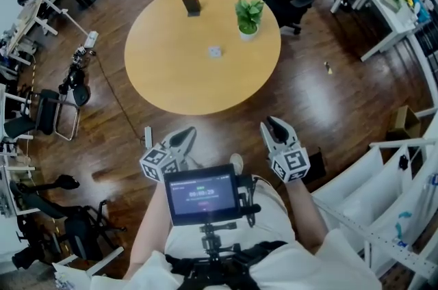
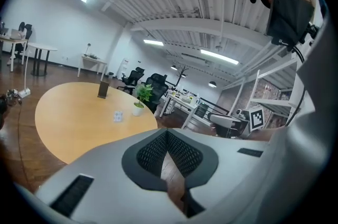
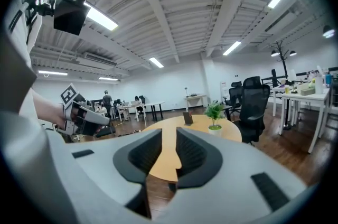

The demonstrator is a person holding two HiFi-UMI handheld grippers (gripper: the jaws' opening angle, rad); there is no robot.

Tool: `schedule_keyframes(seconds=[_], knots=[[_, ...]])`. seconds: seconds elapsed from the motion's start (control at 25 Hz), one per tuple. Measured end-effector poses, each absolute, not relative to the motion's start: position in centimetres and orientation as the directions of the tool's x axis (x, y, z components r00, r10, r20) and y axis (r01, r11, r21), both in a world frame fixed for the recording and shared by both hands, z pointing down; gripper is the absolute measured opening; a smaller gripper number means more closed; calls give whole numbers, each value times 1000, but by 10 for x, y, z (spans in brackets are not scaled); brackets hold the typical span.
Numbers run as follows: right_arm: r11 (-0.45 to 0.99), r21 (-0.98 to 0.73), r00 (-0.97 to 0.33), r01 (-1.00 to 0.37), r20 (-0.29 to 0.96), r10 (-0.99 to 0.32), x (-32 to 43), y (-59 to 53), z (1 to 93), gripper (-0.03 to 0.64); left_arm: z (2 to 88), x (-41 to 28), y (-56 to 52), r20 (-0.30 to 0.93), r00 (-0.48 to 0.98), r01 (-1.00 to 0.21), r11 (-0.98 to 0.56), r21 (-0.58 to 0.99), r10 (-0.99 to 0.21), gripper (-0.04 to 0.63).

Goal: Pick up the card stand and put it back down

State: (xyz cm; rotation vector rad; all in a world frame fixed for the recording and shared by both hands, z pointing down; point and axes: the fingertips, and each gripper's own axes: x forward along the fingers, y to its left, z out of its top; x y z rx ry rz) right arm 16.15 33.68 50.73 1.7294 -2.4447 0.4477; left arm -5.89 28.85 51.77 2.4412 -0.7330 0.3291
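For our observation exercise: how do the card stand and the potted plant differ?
The card stand is dark and flat; the potted plant is green, leafy, white-potted. In the head view the card stand sits left of the potted plant. Both stand on the round table.

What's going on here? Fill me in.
A person stands short of the round table, a gripper in each hand, both empty. The left gripper is shut, the right gripper slightly open. The card stand sits untouched at the table's far side, near a potted plant. Nothing has been picked up yet.
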Motion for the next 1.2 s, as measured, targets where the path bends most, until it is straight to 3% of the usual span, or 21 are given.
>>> schedule_keyframes(seconds=[0.6,1.2], knots=[[250,-148,-279,-957,227,-933,127,342,498,91,520,-101,288,384,821,-565,-699,438,-422,0],[287,-185,-326,-940,240,-914,125,348,507,91,528,-102,302,382,814,-579,-674,459,-438,0]])
